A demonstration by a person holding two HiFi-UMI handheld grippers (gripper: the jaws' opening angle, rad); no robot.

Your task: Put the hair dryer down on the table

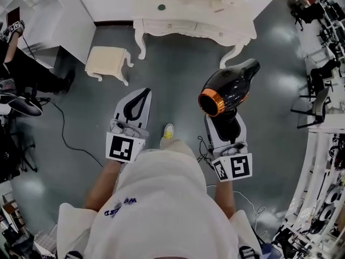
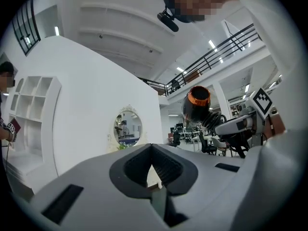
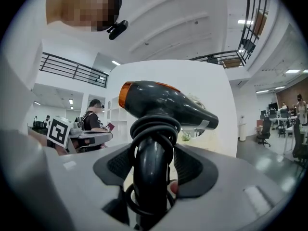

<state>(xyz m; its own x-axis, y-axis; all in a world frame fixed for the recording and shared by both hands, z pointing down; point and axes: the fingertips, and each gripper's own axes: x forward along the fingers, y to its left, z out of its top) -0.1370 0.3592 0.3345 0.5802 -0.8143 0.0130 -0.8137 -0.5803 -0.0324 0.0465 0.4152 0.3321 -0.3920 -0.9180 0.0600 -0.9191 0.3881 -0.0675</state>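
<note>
A black hair dryer [image 1: 226, 88] with an orange ring at its rear stands upright in my right gripper [image 1: 223, 117], which is shut on its handle. The cord is wound around that handle [image 3: 153, 162]. In the right gripper view the dryer's body [image 3: 166, 102] lies across the top of the jaws, its nozzle to the right. My left gripper [image 1: 144, 94] is shut with nothing in it, its tips [image 2: 152, 147] meeting. Both grippers hang over the grey floor. The white ornate dressing table [image 1: 194, 26] stands ahead, some way off. From the left gripper view the dryer [image 2: 197, 105] shows at the right.
A cream stool [image 1: 108, 62] stands left of the table. An oval mirror [image 2: 126, 128] sits on the table against a white wall. A person [image 1: 24, 72] and a floor cable [image 1: 64, 136] are at the left. Black chairs [image 1: 318, 90] and white shelving [image 1: 318, 198] line the right.
</note>
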